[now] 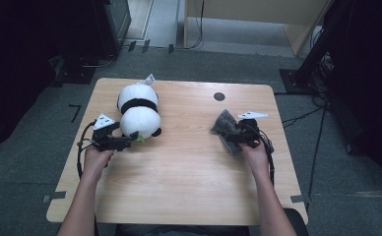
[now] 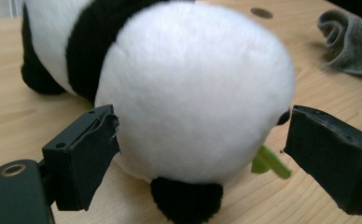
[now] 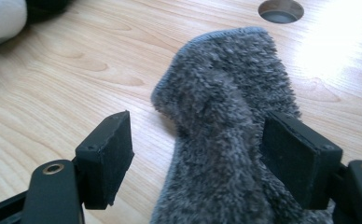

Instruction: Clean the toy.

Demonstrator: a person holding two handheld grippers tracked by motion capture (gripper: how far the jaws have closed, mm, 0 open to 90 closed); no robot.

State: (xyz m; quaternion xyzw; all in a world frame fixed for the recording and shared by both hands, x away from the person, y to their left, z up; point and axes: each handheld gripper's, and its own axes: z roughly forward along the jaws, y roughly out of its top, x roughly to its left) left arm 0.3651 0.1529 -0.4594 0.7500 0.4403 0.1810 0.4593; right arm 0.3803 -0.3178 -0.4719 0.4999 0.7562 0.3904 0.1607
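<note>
**Fingers spread at panda and cloth**

Fingers [image 2: 83, 158] of the left gripper [image 1: 111, 139] stand apart around the plush panda's [image 1: 139, 112] white head, at left centre of the tabletop [image 1: 189, 172]. Right gripper [image 1: 243, 133] fingers [image 3: 300, 158] are apart too; the grey cloth [image 3: 226, 140] lies between them, right of centre.

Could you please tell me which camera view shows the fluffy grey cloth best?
The right gripper view: the fluffy grey cloth lies close up between open jaws, pile and hemmed edge clear. The high view shows it small and crumpled by the right gripper; the left gripper view catches one folded corner.
</note>
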